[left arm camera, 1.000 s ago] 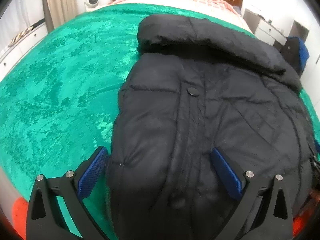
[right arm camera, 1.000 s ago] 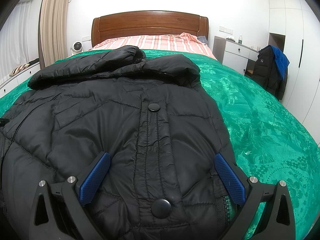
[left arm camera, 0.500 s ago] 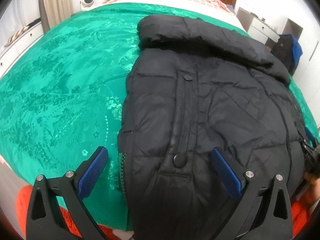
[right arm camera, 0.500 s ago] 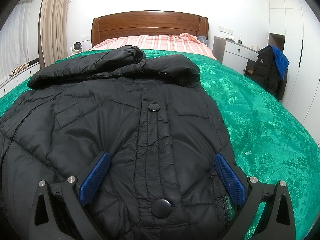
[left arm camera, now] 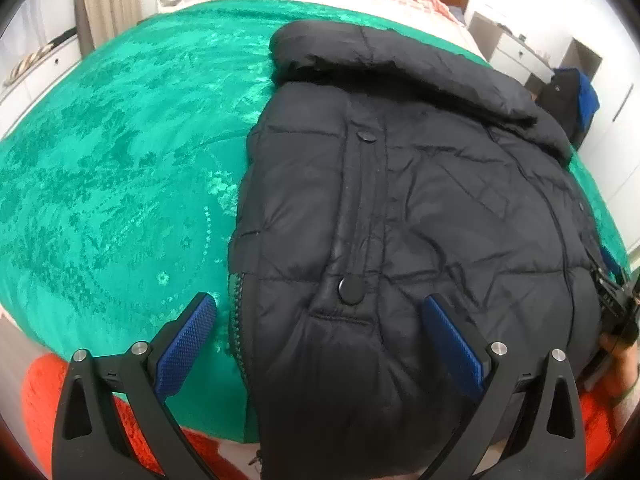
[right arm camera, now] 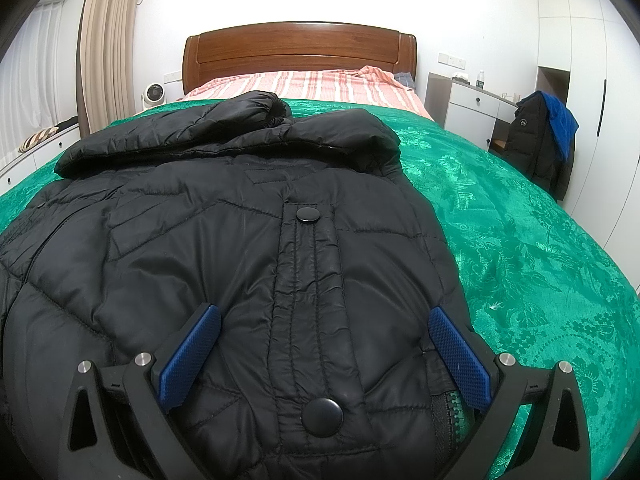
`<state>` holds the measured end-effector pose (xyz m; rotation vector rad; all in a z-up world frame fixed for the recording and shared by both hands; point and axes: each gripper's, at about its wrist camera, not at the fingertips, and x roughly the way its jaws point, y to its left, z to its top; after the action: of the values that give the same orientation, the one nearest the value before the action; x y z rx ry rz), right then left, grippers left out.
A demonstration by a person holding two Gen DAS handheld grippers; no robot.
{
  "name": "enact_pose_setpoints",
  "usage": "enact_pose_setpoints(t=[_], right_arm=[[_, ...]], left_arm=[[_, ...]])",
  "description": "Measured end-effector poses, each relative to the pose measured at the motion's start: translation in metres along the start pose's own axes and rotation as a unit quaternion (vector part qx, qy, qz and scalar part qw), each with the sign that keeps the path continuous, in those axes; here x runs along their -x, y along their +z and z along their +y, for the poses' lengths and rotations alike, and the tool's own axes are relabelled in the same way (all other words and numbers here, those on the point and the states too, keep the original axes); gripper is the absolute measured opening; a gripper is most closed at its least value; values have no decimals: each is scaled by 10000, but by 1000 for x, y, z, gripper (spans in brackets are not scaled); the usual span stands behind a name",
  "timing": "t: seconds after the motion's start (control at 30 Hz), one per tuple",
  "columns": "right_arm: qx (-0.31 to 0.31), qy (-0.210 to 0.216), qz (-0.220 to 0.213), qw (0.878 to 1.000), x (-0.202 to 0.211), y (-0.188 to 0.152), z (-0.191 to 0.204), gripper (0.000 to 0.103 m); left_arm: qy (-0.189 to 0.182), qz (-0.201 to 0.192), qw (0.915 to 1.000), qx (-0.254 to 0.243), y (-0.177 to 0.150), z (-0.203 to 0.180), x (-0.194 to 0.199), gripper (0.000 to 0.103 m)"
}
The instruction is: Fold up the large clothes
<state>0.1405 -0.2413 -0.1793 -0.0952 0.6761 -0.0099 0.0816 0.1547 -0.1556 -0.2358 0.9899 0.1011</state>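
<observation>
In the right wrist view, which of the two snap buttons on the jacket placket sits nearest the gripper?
The lower snap button, low between the open right gripper's blue pads. The other snap button sits far up the black puffer jacket, near the collar.

One black puffer jacket [right arm camera: 248, 272] with two visible snap buttons [right arm camera: 307, 214] lies on one green bedspread [right arm camera: 540, 264].

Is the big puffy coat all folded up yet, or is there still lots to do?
Partly. The black puffy jacket looks folded in at both sides into a neat block on the green bedspread, its snapped plackets facing up. Nothing is gripped: the left gripper and right gripper hang open over its near hem. Probably left: folding it bottom to top.
</observation>
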Motion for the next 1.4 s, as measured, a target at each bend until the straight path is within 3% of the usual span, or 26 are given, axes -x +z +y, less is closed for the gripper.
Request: enact_pose_setpoints(t=[0.83,1.03,1.17,1.23,1.33,1.4], right_arm=[[5,47,33,10000,0,1,-1,103],[-204,886,556,9943,15,28,-33,102],[-498,979,1034,9886,35,43,-76,102],[-585,972,1359,9842,45,39,-94,102],[-833,1290,2107,9654,55,12,-118,102],[-959,1466,2386,9552,57,-3,-123,102]], left_arm=[[-87,140,9998,113,-7,1,-6,103],[-220,151,9995,190,-13,7,-3,103],[-347,274,9987,235,-18,12,-5,103],[-425,368,9983,171,-21,12,-3,103],[-628,598,9962,120,-31,13,-3,103],[-806,787,9934,197,-37,16,-5,103]])
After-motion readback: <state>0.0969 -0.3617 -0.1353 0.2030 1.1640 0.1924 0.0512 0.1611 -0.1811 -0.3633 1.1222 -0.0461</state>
